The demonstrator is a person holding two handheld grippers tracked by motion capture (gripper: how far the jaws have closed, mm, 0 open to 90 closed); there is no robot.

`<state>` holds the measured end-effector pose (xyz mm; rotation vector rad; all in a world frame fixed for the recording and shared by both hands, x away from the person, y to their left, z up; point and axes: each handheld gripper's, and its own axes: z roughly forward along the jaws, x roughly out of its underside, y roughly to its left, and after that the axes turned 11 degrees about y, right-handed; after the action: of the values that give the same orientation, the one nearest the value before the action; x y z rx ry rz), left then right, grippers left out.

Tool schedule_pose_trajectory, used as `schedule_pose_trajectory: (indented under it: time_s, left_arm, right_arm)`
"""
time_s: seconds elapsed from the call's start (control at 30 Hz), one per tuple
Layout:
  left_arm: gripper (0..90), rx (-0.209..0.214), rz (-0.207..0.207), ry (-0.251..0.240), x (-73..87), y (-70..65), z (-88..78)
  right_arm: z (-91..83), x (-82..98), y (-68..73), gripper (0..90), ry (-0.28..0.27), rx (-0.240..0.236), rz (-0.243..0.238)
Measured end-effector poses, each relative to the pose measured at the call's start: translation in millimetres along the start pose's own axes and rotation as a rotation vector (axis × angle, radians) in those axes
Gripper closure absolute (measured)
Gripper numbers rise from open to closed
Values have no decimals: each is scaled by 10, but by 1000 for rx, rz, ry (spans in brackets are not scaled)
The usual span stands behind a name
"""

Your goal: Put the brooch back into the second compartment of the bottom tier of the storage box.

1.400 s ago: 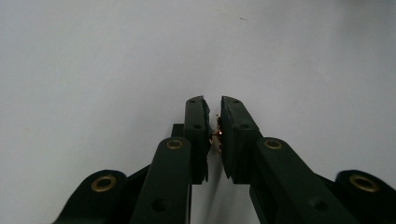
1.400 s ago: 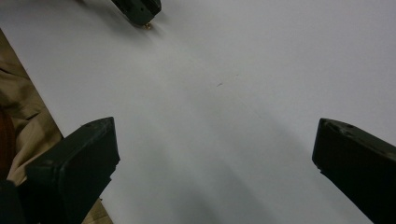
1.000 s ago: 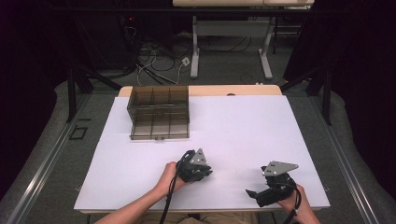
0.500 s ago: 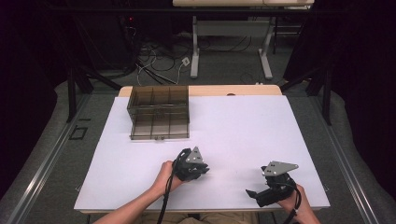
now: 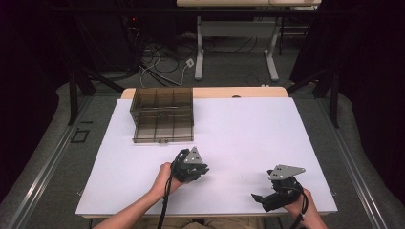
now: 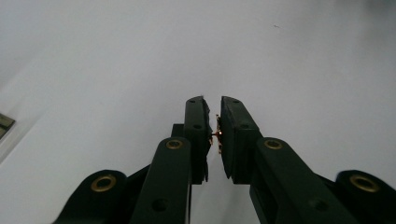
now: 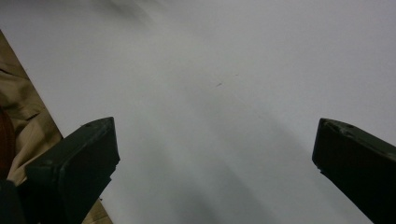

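One table point(image 5: 229, 143) with a flat, matte white rectangular top carries one box point(image 5: 163, 114), two grippers and, pinched in one of them, one tiny part.

The box is smoky, see-through plastic, square in plan, with thin inner walls that split it into compartments; I cannot count them surely. It sits at the table's far left, well apart from both grippers.

The left gripper point(image 5: 204, 168) lies nearer the person than the box, just right of the box's right edge. A hand point(image 5: 165, 177) holds it from behind, and a grey three-cornered plate tops its black body. In the left gripper view the left gripper point(image 6: 214, 103) has its two black, blocky jaws drawn almost together, with a narrow slit between them. In that slit sits the part point(image 6: 217, 134), a small thin thing of coppery metal with a bright glint, clamped between the pads; its shape is too small to tell. It is thus held over the bare white top, near the box's front right corner.

The right gripper point(image 5: 256, 196) is far right of the box, near the table's front edge, held in the other hand point(image 5: 305, 207). In the right gripper view its jaws stand wide apart with nothing but white table between them.
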<state>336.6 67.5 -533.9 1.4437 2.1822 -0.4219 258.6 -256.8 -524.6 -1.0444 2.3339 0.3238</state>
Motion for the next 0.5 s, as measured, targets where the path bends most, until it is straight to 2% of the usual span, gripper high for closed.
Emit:
schedule_pose_trajectory:
  time_s: [0.03, 0.5]
  left_arm:
    - [815, -1, 6, 9, 3, 8, -12]
    - [814, -30, -33, -18, 51, 71, -59]
  right_arm:
    - [2, -1, -2, 0, -1, -1, -3]
    - [0, 0, -1, 0, 0, -1, 0]
